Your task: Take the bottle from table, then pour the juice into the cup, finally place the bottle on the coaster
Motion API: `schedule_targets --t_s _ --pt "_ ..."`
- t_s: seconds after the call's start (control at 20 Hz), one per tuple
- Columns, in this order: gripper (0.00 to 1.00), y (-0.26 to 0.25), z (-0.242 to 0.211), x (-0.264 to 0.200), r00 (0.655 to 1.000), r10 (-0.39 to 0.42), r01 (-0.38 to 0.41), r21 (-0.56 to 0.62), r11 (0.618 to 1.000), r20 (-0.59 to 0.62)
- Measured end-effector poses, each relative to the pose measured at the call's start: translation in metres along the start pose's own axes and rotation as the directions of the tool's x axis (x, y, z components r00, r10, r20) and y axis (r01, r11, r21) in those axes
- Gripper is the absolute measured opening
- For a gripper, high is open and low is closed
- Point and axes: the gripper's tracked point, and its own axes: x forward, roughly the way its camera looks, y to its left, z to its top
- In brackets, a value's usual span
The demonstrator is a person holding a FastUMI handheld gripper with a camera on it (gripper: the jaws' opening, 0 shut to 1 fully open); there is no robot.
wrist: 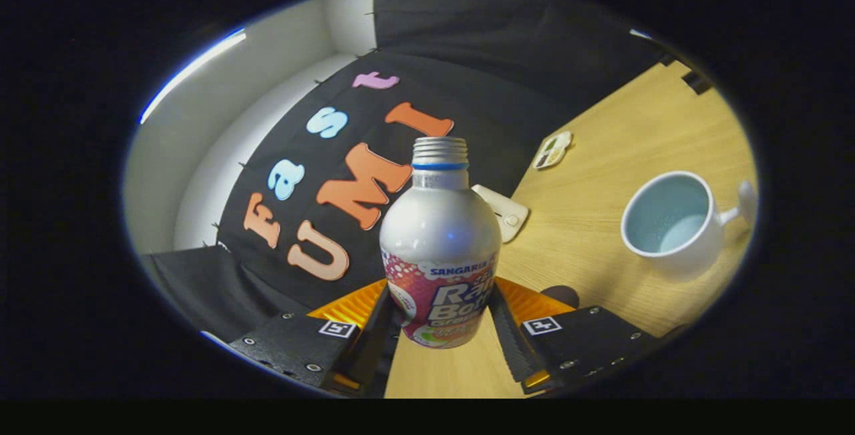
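Note:
My gripper is shut on a silver bottle with a colourful label, one finger pressing on each side of its lower body. The bottle's threaded neck has no cap on it and carries a blue ring. Bottle and gripper stand tilted against the wooden table, which slopes across the view. A white cup with a pale blue inside and its handle turned away stands on the table, beyond the fingers and off to the right, apart from the bottle. A flat white square piece lies just behind the bottle.
A small white item with dark insets lies farther back on the table near the black cloth wall. A dark oval patch lies on the wood by the right finger. White booth walls rise to the left.

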Motion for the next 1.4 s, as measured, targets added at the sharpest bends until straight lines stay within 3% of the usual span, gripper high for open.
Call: schedule_targets --t_s 0.15,0.25,0.45,0.6,0.9,1.05,1.2,1.4 --pt "0.75 0.009 -0.006 0.0 1.0 0.017 -0.017 -0.205 0.979 -0.004" --pt "0.75 0.016 -0.012 0.003 0.999 0.03 -0.035 -0.366 0.93 -0.017" --pt "0.75 0.034 -0.026 0.004 0.995 0.082 -0.095 -0.617 0.781 -0.049" --pt "0.75 0.042 -0.028 0.011 0.998 0.058 -0.063 -0.758 0.649 -0.033" --pt "0.75 0.039 -0.032 0.031 1.0 0.002 0.002 -0.895 0.446 0.004" --pt "0.75 0.013 -0.042 0.042 0.997 -0.073 0.019 -0.928 0.372 -0.009" --pt "0.76 -0.016 -0.056 0.049 0.989 -0.136 0.002 -0.929 0.371 -0.052" --pt "0.76 -0.034 -0.064 0.058 0.983 -0.167 0.001 -0.898 0.441 -0.081"
